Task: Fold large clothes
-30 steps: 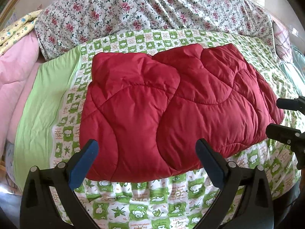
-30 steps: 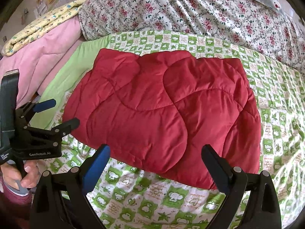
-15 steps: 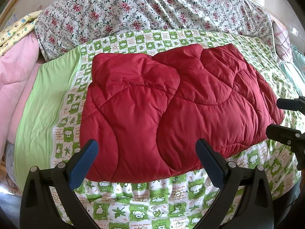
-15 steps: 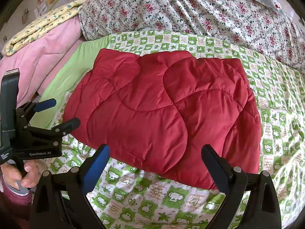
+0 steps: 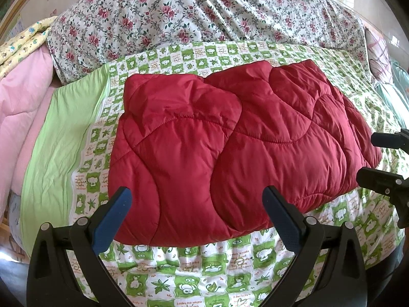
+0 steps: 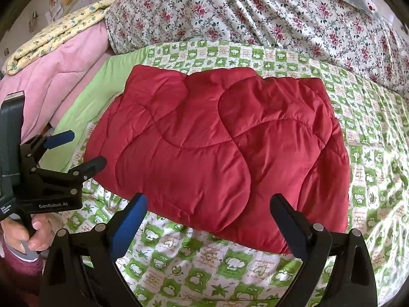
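A red quilted puffy garment (image 5: 230, 151) lies folded into a thick rectangle on the green-and-white patterned bedsheet (image 5: 194, 263); it also shows in the right wrist view (image 6: 217, 153). My left gripper (image 5: 196, 199) is open and empty, hovering over the garment's near edge; it also appears at the left of the right wrist view (image 6: 83, 149). My right gripper (image 6: 208, 206) is open and empty over the garment's near edge; it also appears at the right edge of the left wrist view (image 5: 370, 156).
A floral duvet (image 5: 204, 12) is heaped behind the garment. Pink bedding (image 6: 64, 76) and a yellow patterned blanket (image 6: 58, 38) lie at the left. A plain green sheet strip (image 5: 58, 148) borders the patterned sheet.
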`<control>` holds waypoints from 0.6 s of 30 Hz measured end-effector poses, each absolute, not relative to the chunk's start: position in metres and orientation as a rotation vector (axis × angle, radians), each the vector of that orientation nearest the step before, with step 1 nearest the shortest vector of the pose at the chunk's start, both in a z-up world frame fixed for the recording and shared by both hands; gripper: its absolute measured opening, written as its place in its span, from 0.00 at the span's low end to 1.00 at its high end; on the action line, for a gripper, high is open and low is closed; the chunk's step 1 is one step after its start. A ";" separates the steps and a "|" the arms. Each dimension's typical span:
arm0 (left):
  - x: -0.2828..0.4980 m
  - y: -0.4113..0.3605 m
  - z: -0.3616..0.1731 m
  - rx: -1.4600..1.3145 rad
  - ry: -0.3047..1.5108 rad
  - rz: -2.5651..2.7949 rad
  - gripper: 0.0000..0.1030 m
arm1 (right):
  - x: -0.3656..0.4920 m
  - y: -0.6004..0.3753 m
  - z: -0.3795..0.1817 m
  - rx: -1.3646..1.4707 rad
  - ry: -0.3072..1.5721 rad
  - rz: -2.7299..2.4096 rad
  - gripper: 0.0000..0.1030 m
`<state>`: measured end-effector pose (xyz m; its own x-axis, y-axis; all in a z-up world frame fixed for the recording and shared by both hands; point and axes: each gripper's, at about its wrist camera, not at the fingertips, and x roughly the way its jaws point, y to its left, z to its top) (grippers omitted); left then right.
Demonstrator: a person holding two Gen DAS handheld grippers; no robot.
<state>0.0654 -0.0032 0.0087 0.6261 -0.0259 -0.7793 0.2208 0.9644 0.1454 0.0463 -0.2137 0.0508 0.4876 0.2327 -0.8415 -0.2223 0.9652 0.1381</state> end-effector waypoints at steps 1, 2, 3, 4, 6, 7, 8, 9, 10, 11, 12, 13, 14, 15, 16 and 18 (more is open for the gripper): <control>0.066 -0.003 0.009 0.237 0.885 -0.143 0.99 | 0.046 -0.213 0.051 0.011 1.025 0.276 0.95; 0.066 -0.003 0.009 0.237 0.885 -0.142 0.99 | 0.046 -0.213 0.051 0.011 1.026 0.276 0.95; 0.066 -0.003 0.009 0.236 0.885 -0.143 0.99 | 0.046 -0.214 0.051 0.011 1.025 0.277 0.95; 0.066 -0.003 0.009 0.236 0.885 -0.143 0.99 | 0.046 -0.214 0.051 0.010 1.025 0.277 0.95; 0.066 -0.003 0.009 0.236 0.886 -0.143 0.99 | 0.047 -0.214 0.051 0.010 1.025 0.276 0.95; 0.066 -0.003 0.010 0.236 0.886 -0.143 0.99 | 0.046 -0.214 0.051 0.010 1.025 0.276 0.95; 0.066 -0.003 0.010 0.236 0.885 -0.144 0.99 | 0.046 -0.214 0.051 0.010 1.025 0.276 0.95; 0.066 -0.003 0.010 0.236 0.884 -0.143 0.99 | 0.046 -0.214 0.051 0.011 1.025 0.276 0.95; 0.067 -0.003 0.010 0.235 0.885 -0.144 0.99 | 0.047 -0.214 0.051 0.011 1.025 0.277 0.95; 0.066 -0.003 0.009 0.235 0.885 -0.144 0.99 | 0.046 -0.214 0.051 0.011 1.025 0.277 0.95; 0.066 -0.003 0.010 0.235 0.886 -0.144 0.99 | 0.046 -0.214 0.051 0.011 1.025 0.277 0.95; 0.066 -0.003 0.010 0.235 0.887 -0.144 0.99 | 0.046 -0.214 0.051 0.011 1.025 0.276 0.95; 0.066 -0.003 0.009 0.235 0.887 -0.144 0.99 | 0.046 -0.214 0.051 0.011 1.025 0.276 0.95; 0.066 -0.003 0.009 0.235 0.887 -0.145 0.99 | 0.046 -0.214 0.051 0.011 1.025 0.276 0.95; 0.067 -0.003 0.010 0.235 0.888 -0.145 0.99 | 0.047 -0.214 0.051 0.011 1.025 0.276 0.95; 0.067 -0.004 0.011 0.236 0.887 -0.145 0.99 | 0.046 -0.214 0.051 0.012 1.024 0.276 0.95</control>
<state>0.0670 -0.0041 0.0108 0.6241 -0.0272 -0.7808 0.2220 0.9644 0.1439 0.0464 -0.2144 0.0512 0.4885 0.2327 -0.8410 -0.2211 0.9654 0.1387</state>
